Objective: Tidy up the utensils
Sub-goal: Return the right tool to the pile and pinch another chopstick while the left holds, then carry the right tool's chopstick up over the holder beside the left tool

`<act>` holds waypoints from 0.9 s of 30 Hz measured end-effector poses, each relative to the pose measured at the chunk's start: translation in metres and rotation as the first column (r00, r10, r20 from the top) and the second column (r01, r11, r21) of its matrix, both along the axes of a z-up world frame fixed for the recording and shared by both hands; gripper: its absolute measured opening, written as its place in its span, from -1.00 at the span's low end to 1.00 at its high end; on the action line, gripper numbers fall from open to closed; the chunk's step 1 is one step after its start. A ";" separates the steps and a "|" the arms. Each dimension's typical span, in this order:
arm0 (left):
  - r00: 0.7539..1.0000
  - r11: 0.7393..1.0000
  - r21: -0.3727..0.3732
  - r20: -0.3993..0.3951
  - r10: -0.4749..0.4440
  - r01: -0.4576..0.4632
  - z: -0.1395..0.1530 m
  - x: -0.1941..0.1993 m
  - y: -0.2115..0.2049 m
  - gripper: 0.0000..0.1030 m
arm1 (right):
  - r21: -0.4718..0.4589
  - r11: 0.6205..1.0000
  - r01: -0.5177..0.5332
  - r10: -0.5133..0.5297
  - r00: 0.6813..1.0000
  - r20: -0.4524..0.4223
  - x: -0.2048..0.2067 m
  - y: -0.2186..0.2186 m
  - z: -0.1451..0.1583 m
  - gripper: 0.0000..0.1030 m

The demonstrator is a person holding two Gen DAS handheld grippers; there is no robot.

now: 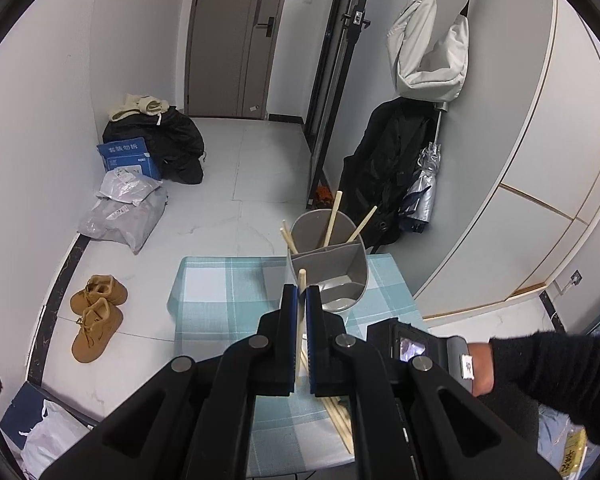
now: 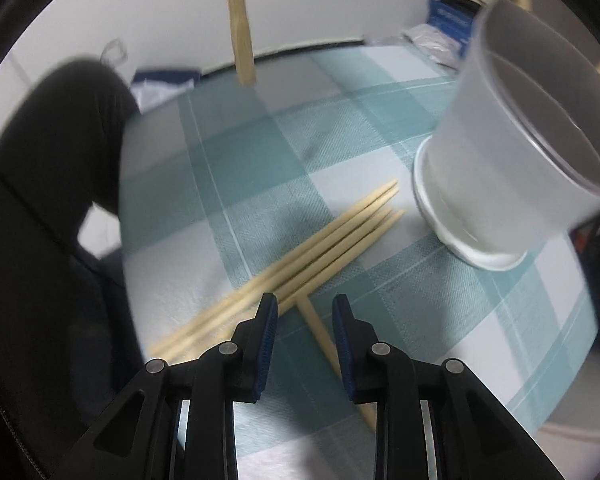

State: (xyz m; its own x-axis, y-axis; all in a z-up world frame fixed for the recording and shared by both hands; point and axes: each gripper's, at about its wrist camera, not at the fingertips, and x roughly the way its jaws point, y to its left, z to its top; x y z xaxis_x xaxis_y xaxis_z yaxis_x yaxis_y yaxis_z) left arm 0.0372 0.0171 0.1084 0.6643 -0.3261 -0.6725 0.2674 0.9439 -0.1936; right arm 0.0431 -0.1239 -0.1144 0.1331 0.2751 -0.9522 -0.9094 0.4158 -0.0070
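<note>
My left gripper is shut on a single wooden chopstick, held upright just in front of the grey divided holder. Several chopsticks lean in the holder's far compartment; the near one shows no utensil. That held chopstick also hangs at the top of the right wrist view. My right gripper points down at the plaid table, open, with one loose chopstick lying between its jaws, untouched by the pads. Several more chopsticks lie side by side just beyond, near the holder.
The small table has its left and far edges close by. On the floor lie brown shoes, plastic parcels and a blue box. A coat and umbrella hang right of the holder. A dark sleeve fills the left.
</note>
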 end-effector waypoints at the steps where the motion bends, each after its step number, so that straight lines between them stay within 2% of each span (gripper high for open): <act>1: 1.000 1.000 -0.001 -0.001 0.001 -0.001 -0.001 -0.001 0.001 -1.00 | 0.002 1.000 -0.012 0.012 1.000 0.004 -0.001 0.000 0.001 -0.51; 3: 1.000 1.000 0.000 -0.006 0.002 -0.002 -0.003 -0.001 0.002 -1.00 | -0.007 1.000 -0.025 0.025 1.000 -0.002 0.000 0.002 0.001 -0.54; 5: 1.000 1.000 -0.001 -0.014 0.003 -0.003 -0.005 0.000 0.002 -1.00 | -0.003 1.000 -0.023 0.023 1.000 -0.021 0.002 0.003 0.002 -0.82; 7: 1.000 1.000 0.000 -0.015 0.003 -0.003 -0.006 -0.001 0.003 -1.00 | -0.001 1.000 0.004 -0.004 1.000 -0.013 0.005 0.001 0.002 -0.89; 9: 1.000 1.000 0.000 -0.009 0.016 -0.016 -0.006 -0.002 0.004 -1.00 | 0.039 0.998 0.054 -0.053 0.998 -0.023 0.010 -0.003 0.004 -0.98; 11: 1.000 1.000 -0.007 -0.016 0.022 -0.022 -0.008 -0.001 0.005 -1.00 | 0.084 0.990 0.111 -0.111 0.994 -0.014 0.015 -0.010 0.011 -1.00; 15: 0.999 0.999 -0.018 -0.031 0.040 -0.041 -0.011 0.001 0.007 -1.00 | 0.222 0.940 0.260 -0.259 0.965 -0.034 0.027 -0.033 0.033 -1.00; 20: 0.999 0.999 -0.015 -0.022 0.037 -0.038 -0.009 -0.004 0.004 -1.00 | 0.258 0.896 0.363 -0.348 0.932 -0.103 0.033 -0.053 0.037 -0.99; 27: 0.999 0.999 -0.020 -0.026 0.042 -0.042 -0.009 -0.009 0.004 -1.00 | 0.105 0.963 0.249 -0.244 0.968 -0.061 0.017 -0.024 0.017 -0.82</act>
